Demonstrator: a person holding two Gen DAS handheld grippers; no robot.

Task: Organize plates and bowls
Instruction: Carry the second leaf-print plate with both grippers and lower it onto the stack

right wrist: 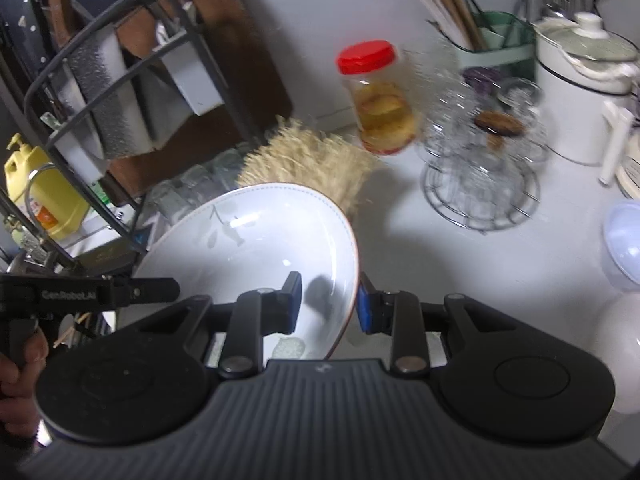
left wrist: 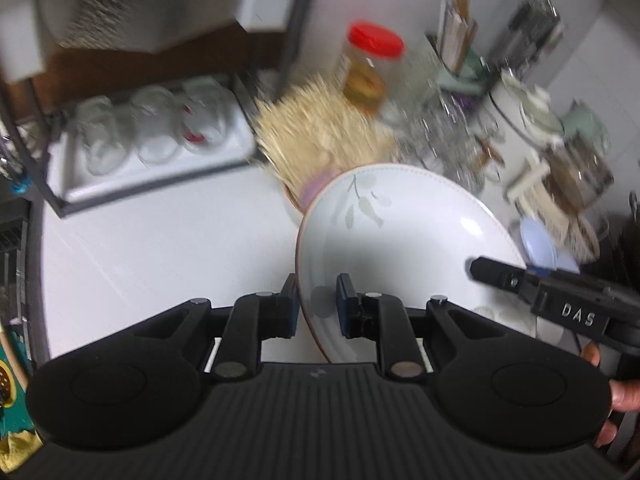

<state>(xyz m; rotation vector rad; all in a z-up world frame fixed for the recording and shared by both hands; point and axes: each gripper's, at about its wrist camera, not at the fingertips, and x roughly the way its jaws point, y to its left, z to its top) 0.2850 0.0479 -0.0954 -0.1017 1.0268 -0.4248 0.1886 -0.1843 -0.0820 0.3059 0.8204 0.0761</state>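
White countertop [right wrist: 400, 240] below white wall [right wrist: 312, 20]

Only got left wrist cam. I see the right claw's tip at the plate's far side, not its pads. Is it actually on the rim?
Observer: Yes. In the right wrist view the right claw straddles the plate rim, with one blue pad inside the dish and the other outside.
Operator: Anything beside the plate that I'm missing?
Observer: A yellow pump bottle sits in a wire holder at that view's left edge, beyond the plate.
Operator: The glassware side is a blur for me. Is it clear?
Observer: The wire stand with the glasses is apart from the plate, with bare white counter between them.
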